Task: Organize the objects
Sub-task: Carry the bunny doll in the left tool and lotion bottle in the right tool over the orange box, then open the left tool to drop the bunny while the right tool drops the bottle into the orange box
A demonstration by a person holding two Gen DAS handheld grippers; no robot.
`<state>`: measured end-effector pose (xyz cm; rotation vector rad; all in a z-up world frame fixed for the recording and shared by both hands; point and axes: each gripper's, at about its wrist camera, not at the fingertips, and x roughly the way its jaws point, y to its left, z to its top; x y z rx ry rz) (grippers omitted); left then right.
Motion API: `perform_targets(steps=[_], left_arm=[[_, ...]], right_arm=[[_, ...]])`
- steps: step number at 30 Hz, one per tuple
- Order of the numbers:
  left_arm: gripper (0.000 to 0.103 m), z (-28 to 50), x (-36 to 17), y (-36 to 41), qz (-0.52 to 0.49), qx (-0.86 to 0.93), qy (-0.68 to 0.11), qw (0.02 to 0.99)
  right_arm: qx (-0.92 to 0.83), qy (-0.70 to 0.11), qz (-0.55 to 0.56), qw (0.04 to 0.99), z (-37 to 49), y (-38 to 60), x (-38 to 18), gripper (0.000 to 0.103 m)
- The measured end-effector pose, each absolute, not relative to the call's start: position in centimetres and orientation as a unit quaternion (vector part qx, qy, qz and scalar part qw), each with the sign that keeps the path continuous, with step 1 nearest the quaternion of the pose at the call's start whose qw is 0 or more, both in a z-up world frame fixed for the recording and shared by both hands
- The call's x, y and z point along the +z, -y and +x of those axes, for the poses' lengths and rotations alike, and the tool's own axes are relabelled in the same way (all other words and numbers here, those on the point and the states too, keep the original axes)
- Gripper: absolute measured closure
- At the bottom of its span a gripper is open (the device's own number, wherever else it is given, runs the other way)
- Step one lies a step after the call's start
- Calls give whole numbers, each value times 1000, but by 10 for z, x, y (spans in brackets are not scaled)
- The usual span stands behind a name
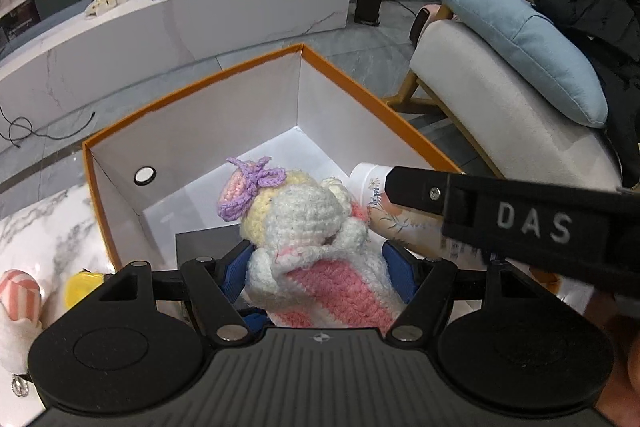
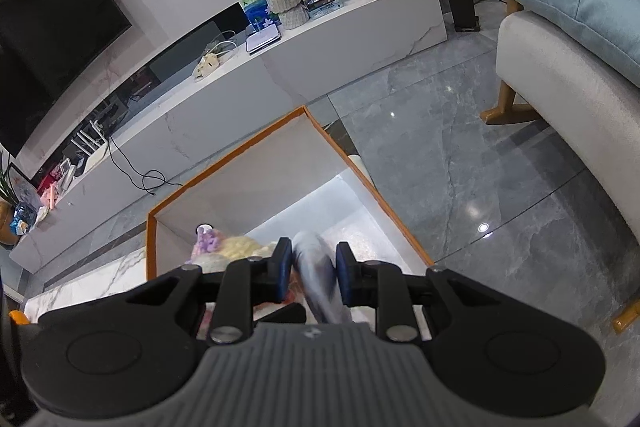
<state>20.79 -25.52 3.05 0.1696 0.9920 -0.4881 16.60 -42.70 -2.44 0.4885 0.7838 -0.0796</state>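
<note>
Far left, on the marble table (image 1: 48, 227), a pink-and-white striped toy (image 1: 18, 293) and a yellow piece (image 1: 84, 285) sit just outside the orange box (image 1: 192, 89). Now the left gripper (image 1: 320, 273), blue pads (image 1: 234, 269) clamped on the crocheted doll (image 1: 316, 247), pink-striped body pinched between them, purple bow up top, hanging over the open box. To its right, the white floral bottle (image 1: 374, 195) pokes over the box's near side, with the right gripper (image 2: 312, 273) closed around it; in its own view the pads (image 2: 282, 269) squeeze a blurred pale cylinder above the box's white floor. Further right, a grey armchair (image 1: 500, 99) with a blue cushion (image 1: 524, 47).
</note>
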Motion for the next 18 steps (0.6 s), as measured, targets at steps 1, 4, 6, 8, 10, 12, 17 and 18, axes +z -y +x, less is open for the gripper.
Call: perform_targets(steps=[1, 4, 6, 8, 10, 12, 17, 18], left_arm=[[21, 209, 28, 255, 80, -231, -475, 845], [21, 213, 19, 254, 80, -233, -495, 833], [21, 216, 16, 255, 74, -233, -500, 831], [19, 218, 13, 252, 65, -231, -500, 832], [18, 220, 12, 249, 57, -230, -499, 834], [17, 222, 11, 248, 51, -229, -499, 834], [16, 223, 22, 240, 18, -240, -468, 850], [16, 223, 25, 239, 11, -240, -463, 853]], right_arm=[[-38, -380, 235, 894, 167, 427, -26, 79], [-39, -384, 234, 892, 168, 427, -28, 79], [-38, -386, 236, 891, 167, 427, -30, 79], [-36, -387, 235, 891, 167, 427, -31, 79], [-36, -388, 235, 890, 167, 425, -31, 78], [-37, -389, 237, 889, 167, 425, -32, 74], [-43, -378, 248, 891, 165, 427, -28, 69], [-44, -376, 248, 892, 165, 427, -27, 69]])
